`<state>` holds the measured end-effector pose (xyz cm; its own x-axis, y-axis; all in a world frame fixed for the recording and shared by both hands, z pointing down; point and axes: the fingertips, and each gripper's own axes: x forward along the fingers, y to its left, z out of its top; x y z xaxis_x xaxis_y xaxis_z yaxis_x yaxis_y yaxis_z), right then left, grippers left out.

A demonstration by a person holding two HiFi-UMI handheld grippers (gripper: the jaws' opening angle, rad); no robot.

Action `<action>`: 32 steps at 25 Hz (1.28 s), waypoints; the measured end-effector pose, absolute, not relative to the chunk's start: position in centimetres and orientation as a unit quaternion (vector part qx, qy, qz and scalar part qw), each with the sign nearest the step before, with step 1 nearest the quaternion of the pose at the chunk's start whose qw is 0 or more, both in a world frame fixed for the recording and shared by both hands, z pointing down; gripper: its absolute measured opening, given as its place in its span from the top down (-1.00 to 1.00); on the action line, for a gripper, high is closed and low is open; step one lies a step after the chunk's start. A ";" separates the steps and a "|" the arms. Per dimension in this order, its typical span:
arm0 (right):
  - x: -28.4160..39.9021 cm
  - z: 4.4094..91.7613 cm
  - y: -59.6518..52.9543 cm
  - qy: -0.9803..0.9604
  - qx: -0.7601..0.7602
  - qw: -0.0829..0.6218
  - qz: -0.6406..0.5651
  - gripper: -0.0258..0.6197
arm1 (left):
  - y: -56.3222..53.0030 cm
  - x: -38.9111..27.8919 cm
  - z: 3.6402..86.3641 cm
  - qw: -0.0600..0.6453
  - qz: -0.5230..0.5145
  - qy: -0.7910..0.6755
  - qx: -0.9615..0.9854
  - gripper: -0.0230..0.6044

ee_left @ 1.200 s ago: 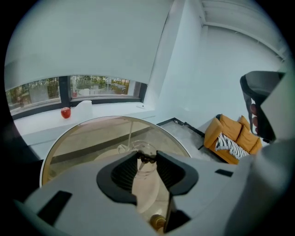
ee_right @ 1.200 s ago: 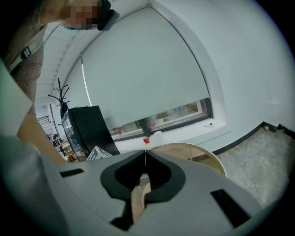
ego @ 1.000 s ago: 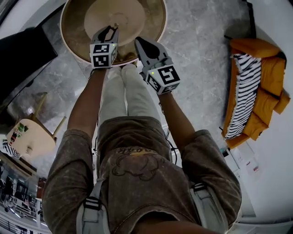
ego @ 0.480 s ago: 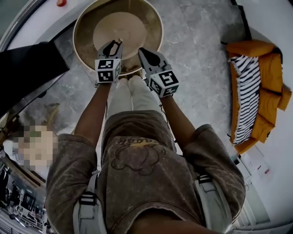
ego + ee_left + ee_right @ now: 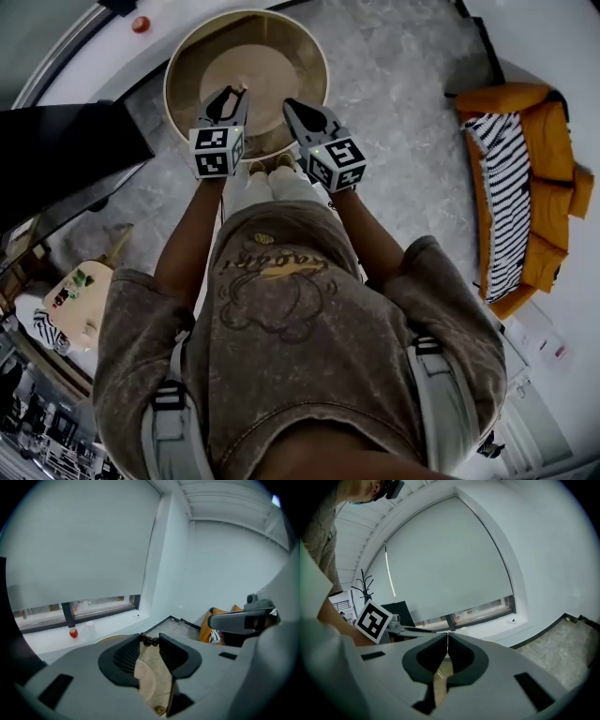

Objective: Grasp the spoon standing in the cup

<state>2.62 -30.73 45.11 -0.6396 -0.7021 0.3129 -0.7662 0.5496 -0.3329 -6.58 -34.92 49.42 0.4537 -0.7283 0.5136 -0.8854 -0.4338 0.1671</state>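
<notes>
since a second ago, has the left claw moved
Yes. The left claw, a small brown thing between its tips, has risen: the round table below looks smaller while the claw keeps its size.

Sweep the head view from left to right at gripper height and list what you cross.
Black surface → left gripper → right gripper → grey floor → orange jacket.

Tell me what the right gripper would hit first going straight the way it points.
Nothing nearby: ahead of the right gripper the way looks free as far as the low window under the blind. Depth is hard to judge.
</notes>
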 end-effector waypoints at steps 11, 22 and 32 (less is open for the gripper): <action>2.9 39.3 -30.6 -0.889 0.416 0.046 0.187 0.86 | -32.2 -6.3 41.0 0.157 0.158 -0.472 0.853 0.48; 2.2 35.9 -30.3 -0.899 0.408 0.032 0.156 0.86 | -30.5 -7.5 36.2 0.130 0.120 -0.485 0.857 0.48; 1.8 35.3 -30.8 -0.900 0.409 0.031 0.144 0.86 | -30.5 -8.8 34.2 0.107 0.100 -0.501 0.853 0.48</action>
